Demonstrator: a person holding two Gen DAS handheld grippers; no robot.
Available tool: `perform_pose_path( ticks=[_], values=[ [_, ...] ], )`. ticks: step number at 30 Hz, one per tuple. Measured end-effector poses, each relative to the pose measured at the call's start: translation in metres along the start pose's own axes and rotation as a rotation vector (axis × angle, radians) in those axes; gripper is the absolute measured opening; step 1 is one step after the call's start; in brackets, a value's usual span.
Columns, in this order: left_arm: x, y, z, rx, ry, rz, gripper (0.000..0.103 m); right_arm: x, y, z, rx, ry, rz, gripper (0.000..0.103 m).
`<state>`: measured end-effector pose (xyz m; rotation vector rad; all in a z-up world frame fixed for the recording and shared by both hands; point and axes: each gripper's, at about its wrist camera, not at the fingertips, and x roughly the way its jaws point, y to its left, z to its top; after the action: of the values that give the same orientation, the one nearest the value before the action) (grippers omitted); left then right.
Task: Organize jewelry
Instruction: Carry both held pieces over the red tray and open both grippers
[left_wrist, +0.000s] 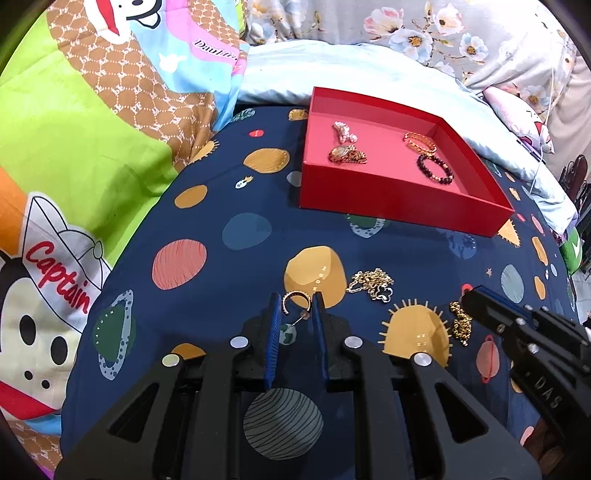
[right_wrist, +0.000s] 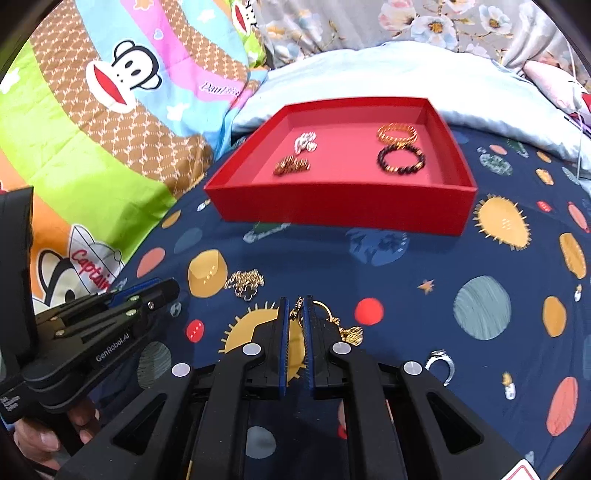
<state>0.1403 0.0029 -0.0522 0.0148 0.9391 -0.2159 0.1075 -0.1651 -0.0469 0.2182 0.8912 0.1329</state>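
A red tray (left_wrist: 402, 206) (right_wrist: 343, 208) sits on the navy planet-print sheet and holds a pearl piece (left_wrist: 343, 131), a gold watch (left_wrist: 347, 154), a gold bracelet (left_wrist: 421, 142) and a dark bead bracelet (left_wrist: 436, 169). My left gripper (left_wrist: 296, 301) is shut on a gold hoop earring (left_wrist: 293, 300). My right gripper (right_wrist: 296, 301), which also shows in the left wrist view (left_wrist: 463, 295), is shut on a gold chain (right_wrist: 297, 308) whose rest trails on the sheet (left_wrist: 460, 325). A gold necklace with a clover pendant (left_wrist: 373, 284) (right_wrist: 245, 282) lies between them.
A silver ring (right_wrist: 441, 363) lies on the sheet to the right of my right gripper. Cartoon-print bedding (left_wrist: 92, 147) rises on the left, and a pale blue pillow (left_wrist: 351, 70) and floral fabric (left_wrist: 424, 29) lie behind the tray.
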Motion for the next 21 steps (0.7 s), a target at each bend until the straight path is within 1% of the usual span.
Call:
perform_pose_path(
  ticks=[7, 12, 15, 21],
  values=[
    [-0.012, -0.013, 0.01, 0.028, -0.038, -0.003, 0.016, -0.021, -0.014, 0.012, 0.012, -0.056, -0.02, 0.006],
    [-0.018, -0.02, 0.023, 0.041, -0.07, -0.006, 0.016, -0.033, -0.023, 0.027, 0.006, -0.099, -0.041, 0.006],
    [-0.02, -0.024, 0.034, 0.057, -0.095, -0.002, 0.016, -0.036, -0.029, 0.038, 0.001, -0.124, -0.053, 0.006],
    [-0.021, -0.038, 0.068, 0.092, -0.162, -0.004, 0.016, -0.032, -0.042, 0.067, 0.008, -0.159, -0.048, 0.006]
  ],
)
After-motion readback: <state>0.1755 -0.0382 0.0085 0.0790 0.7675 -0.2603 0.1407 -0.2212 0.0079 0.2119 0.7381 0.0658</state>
